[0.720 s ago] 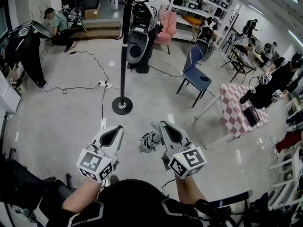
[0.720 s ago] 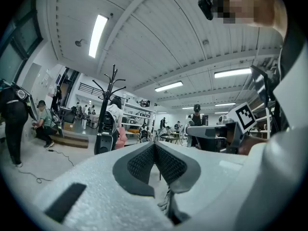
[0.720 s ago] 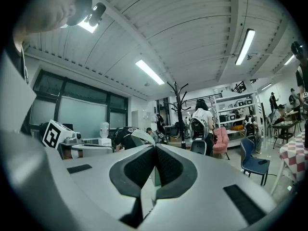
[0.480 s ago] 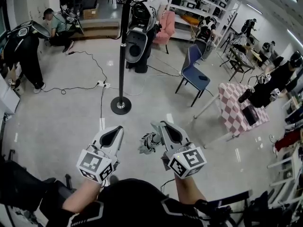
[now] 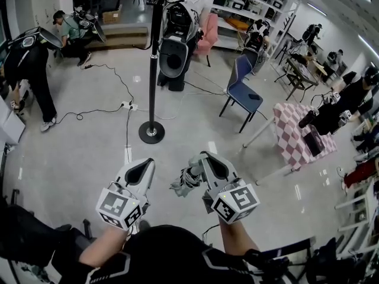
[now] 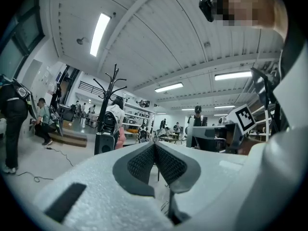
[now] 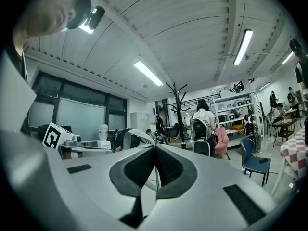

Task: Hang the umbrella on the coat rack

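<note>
Well, my right claw [image 5: 200, 157] is clamped on the umbrella [image 5: 182, 181], which dangles just left of it; my left claw [image 5: 144, 162] is pressed together, empty. The rack [image 5: 153, 70] stands far ahead: so thin a pinch might slip on the way.

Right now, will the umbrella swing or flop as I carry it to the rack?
Probably floppy: the umbrella hangs as a crumpled bundle beside the right gripper, pinched only by a thin loop. It looks small, likely light, so it may swing.
</note>
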Demonstrator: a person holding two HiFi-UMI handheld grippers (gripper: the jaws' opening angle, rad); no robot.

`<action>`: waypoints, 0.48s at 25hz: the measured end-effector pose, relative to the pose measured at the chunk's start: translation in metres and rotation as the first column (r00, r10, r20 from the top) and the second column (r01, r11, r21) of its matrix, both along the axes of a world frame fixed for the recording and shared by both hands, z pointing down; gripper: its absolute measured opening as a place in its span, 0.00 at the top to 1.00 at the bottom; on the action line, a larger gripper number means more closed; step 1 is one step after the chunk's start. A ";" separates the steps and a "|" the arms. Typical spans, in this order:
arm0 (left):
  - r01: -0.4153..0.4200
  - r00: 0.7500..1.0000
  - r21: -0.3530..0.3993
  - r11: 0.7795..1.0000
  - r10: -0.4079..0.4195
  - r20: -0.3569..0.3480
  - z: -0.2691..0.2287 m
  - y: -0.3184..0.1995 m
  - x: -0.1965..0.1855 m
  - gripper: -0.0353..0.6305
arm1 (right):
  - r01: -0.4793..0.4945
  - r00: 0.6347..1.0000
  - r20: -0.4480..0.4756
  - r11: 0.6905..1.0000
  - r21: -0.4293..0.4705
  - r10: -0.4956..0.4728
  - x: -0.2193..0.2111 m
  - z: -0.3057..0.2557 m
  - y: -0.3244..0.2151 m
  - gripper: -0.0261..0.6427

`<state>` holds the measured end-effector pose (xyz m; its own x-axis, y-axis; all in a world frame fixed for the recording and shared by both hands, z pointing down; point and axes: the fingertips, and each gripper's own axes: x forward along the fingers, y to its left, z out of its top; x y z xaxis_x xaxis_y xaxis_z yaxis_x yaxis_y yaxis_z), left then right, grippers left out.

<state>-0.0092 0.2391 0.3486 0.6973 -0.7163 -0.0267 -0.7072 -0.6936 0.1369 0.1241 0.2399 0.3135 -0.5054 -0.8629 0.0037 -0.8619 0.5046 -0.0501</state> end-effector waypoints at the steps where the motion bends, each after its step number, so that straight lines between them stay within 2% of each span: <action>1: -0.002 1.000 0.001 1.000 0.002 -0.003 0.000 -0.002 -0.002 0.93 | 0.002 1.000 -0.003 1.000 0.006 -0.002 -0.003 0.000 -0.001 0.95; 12: -0.006 1.000 0.021 1.000 0.007 -0.024 -0.001 -0.027 -0.044 0.93 | -0.058 0.998 0.024 0.998 0.030 0.057 -0.023 -0.004 -0.028 0.95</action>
<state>-0.0533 0.2118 0.3479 0.7007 -0.7110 -0.0588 -0.6995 -0.7009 0.1394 0.1015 0.2120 0.3093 -0.4546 -0.8901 -0.0343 -0.8884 0.4558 -0.0551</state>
